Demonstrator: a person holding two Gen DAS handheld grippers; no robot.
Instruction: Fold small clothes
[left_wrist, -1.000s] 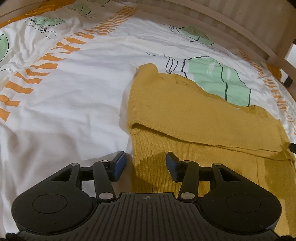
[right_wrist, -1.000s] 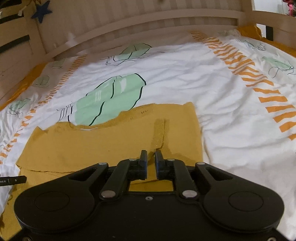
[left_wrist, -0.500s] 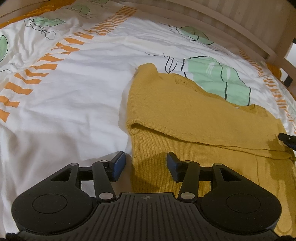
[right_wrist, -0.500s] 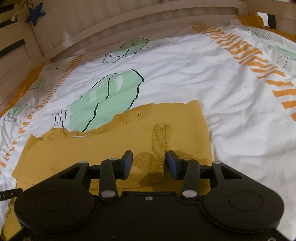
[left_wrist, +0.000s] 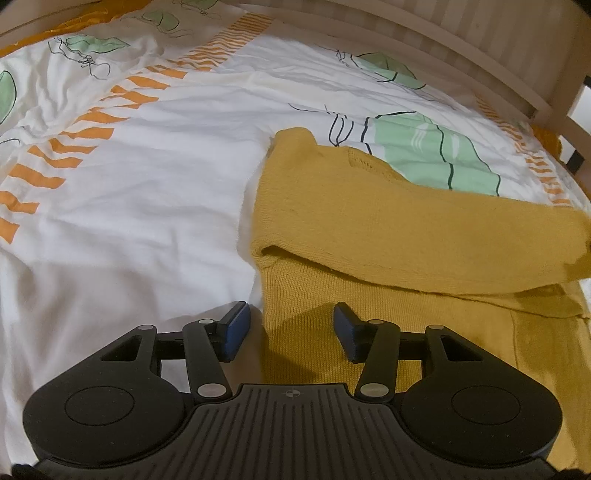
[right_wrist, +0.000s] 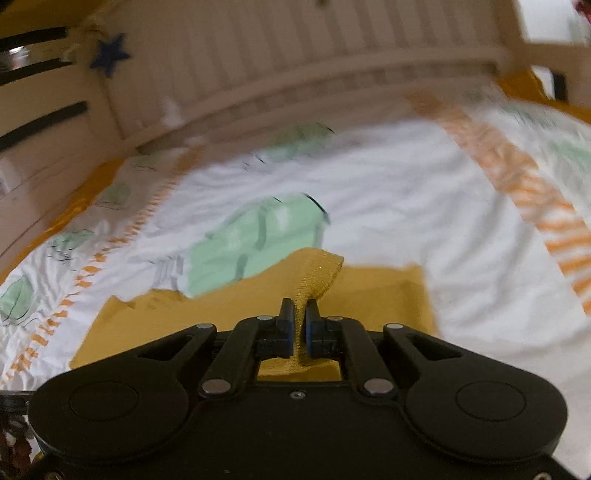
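So the mustard knit top (left_wrist: 388, 221) is lying on the bed's white duvet (left_wrist: 147, 206), the one with the green leaf prints and orange dashes. From the left wrist view it's sharp: the top has a layer folded over, with the fold edge running across just ahead of the fingers. The left gripper (left_wrist: 291, 334) sits with its fingers apart at a middling width, not pressing on anything. The garment's left edge runs between them, so the right-hand finger is over knit and the left-hand one (left_wrist: 236, 332) is over bare duvet.

The right wrist view is a blurry mess, but it shows what the other one can't: the right gripper (right_wrist: 299, 325) has just snapped its fingers together on a ribbed, slightly sparkly strip of the top's edge (right_wrist: 317, 273). That strip rises up and forward from between the blue pads, lifted off the rest of the fabric, which spreads flat to either side.

Only the right view catches the dark blue star (right_wrist: 109, 55) hanging on the pale wooden bed rail (right_wrist: 295, 55) beyond the fingers. In the left view, the top's far right end looks raised and curled.
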